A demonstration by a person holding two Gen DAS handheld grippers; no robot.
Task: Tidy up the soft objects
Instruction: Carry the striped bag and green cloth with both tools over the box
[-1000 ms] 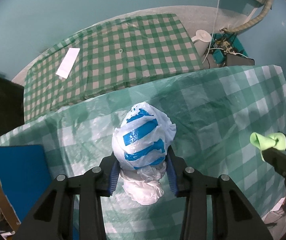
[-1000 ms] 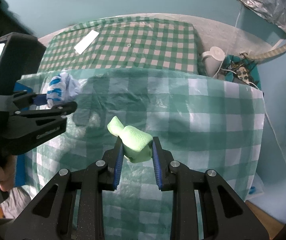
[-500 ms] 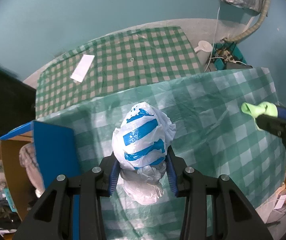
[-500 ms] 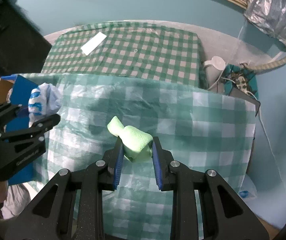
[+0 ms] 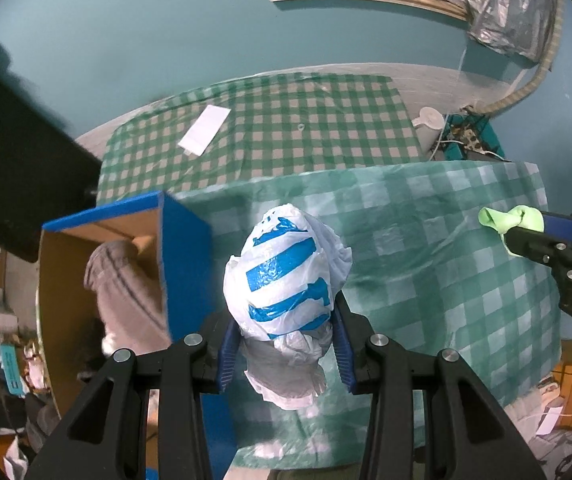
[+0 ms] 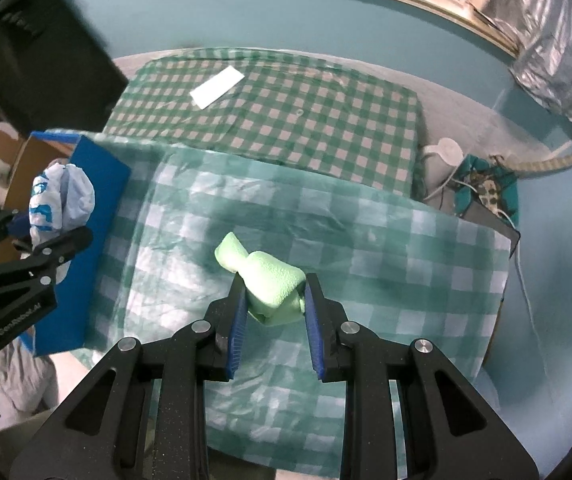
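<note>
My left gripper [image 5: 284, 344] is shut on a crumpled white plastic bag with blue stripes [image 5: 286, 276], held in the air over the left edge of the near checked table [image 5: 426, 264]. It also shows in the right wrist view [image 6: 60, 200]. My right gripper [image 6: 273, 316] is shut on a rolled light green cloth [image 6: 270, 280], above the middle of that table; the cloth also shows at the right in the left wrist view [image 5: 510, 218]. A blue cardboard box [image 5: 184, 252] stands open left of the table, with a grey cloth [image 5: 122, 288] inside.
A second, darker checked table [image 5: 286, 136] stands behind, with a white slip of paper [image 5: 204, 134] on it. A white kettle [image 6: 444, 160] and cables lie at the right by the teal wall. A dark object [image 5: 10, 176] stands at the far left.
Both grippers have risen and drawn back with their loads. The left one has moved left, so the open blue box with the grey cloth has come into view.
</note>
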